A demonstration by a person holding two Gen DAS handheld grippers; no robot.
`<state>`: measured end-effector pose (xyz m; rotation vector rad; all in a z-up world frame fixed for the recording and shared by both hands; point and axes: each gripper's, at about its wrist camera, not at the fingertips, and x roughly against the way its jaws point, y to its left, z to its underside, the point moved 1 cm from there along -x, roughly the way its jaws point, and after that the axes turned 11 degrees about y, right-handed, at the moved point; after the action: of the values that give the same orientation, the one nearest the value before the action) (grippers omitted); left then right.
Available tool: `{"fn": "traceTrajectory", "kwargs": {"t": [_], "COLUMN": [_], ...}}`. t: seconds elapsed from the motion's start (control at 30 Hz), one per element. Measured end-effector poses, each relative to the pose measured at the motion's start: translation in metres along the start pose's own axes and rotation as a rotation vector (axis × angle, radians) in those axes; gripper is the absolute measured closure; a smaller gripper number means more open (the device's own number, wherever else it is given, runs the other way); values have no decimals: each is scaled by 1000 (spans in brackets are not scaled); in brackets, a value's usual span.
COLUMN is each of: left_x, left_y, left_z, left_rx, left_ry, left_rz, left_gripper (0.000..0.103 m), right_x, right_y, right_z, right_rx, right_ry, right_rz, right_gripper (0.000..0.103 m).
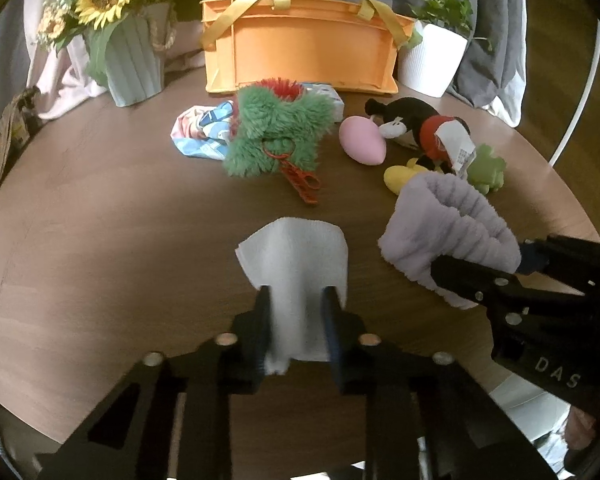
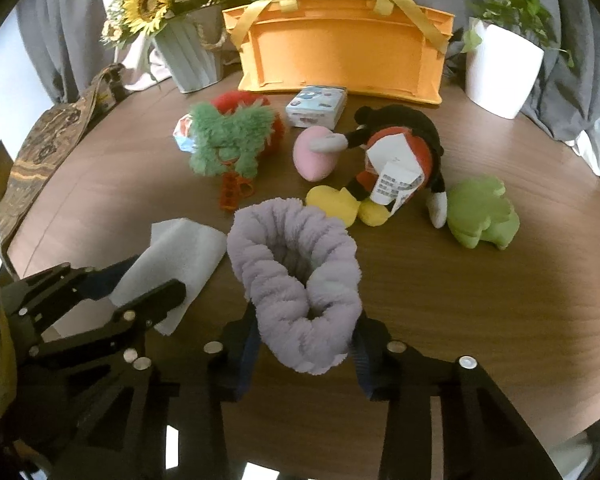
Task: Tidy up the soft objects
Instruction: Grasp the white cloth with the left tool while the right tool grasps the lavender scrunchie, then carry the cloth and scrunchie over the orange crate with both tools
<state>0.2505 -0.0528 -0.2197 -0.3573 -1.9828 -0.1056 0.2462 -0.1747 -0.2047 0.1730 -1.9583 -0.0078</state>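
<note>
Here, left gripper (image 1: pixel 296 316) clamping white cloth (image 1: pixel 296 260), right gripper (image 2: pixel 306 344) clamping lilac scrunchie (image 2: pixel 296 276)

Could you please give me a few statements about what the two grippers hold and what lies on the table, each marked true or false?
1. The left gripper is shut on the white cloth. True.
2. The right gripper holds the pink egg-shaped toy. False: it is shut on the fluffy lilac band; the pink toy lies on the table.
3. The orange basket stands at the far side, between two plant pots. True.
4. The green fuzzy toy is inside the basket. False: it lies on the table in front of it.
</note>
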Motion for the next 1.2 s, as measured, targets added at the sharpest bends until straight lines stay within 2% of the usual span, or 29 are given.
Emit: {"fn": "traceTrajectory", "kwargs": {"t": [0.03, 0.13, 0.5, 0.83, 1.2], "left_x": [0, 1, 33, 72, 117], "left_y": [-1, -1, -5, -4, 7], "left_z": [0, 0, -15, -62, -122], "left_rx": [7, 32, 75, 26, -35], "left_ry": [3, 6, -72, -175, -342], "left_rz": [2, 3, 0, 23, 24], "left_gripper": [88, 91, 92, 92, 92], "right_x": [0, 2, 22, 56, 102], "right_y": [0, 0, -6, -10, -7], "right_z": [0, -2, -9, -35, -82], "right_rx": [7, 15, 23, -22, -76], "right_ry": [2, 1, -38, -124, -288], "right_rz": [-7, -24, -55, -44, -7], "right_gripper": [67, 70, 71, 71, 71]}}
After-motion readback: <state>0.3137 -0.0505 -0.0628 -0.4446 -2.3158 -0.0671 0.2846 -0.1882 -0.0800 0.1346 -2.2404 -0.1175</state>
